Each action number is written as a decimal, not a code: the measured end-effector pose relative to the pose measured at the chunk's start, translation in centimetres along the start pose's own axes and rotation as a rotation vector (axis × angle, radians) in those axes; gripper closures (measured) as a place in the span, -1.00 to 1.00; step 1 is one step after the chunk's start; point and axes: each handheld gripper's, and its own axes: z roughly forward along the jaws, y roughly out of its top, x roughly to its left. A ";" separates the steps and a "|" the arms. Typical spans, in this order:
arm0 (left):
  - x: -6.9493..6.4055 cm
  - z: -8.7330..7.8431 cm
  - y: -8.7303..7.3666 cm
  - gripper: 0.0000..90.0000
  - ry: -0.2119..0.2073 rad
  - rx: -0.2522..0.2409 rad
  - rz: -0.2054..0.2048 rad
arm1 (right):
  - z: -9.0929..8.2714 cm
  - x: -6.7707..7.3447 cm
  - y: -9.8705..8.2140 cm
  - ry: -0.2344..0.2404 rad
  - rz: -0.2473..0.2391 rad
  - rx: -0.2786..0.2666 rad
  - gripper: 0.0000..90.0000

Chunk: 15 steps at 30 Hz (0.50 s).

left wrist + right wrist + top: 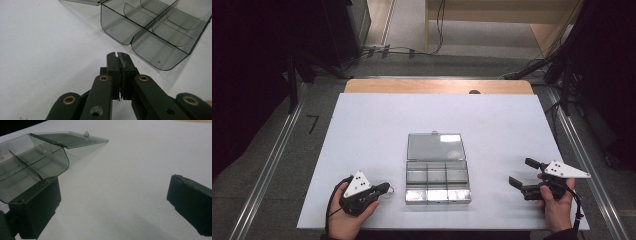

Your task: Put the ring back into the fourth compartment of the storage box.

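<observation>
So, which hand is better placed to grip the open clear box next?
Probably the right. The right gripper has open jaws facing the clear box. The left gripper lies nearer the box, but its jaws are shut and would need to open first.

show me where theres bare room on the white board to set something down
Widest bare patches: the far strip beyond the open lid, and the flanks left and right of the clear box. The near edge is crowded: the shut left gripper sits just left of the box, the open right gripper at the right corner.
</observation>
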 end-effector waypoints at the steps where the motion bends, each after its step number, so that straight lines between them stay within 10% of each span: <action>1: 0.0 0.0 0.0 0.96 0.002 -0.004 0.000 | 0.0 0.0 0.0 0.001 0.002 0.000 -1.00; 15: -0.1 -0.7 0.4 0.96 0.011 -0.042 -0.004 | 0.0 0.0 0.0 0.002 -0.001 -0.002 -1.00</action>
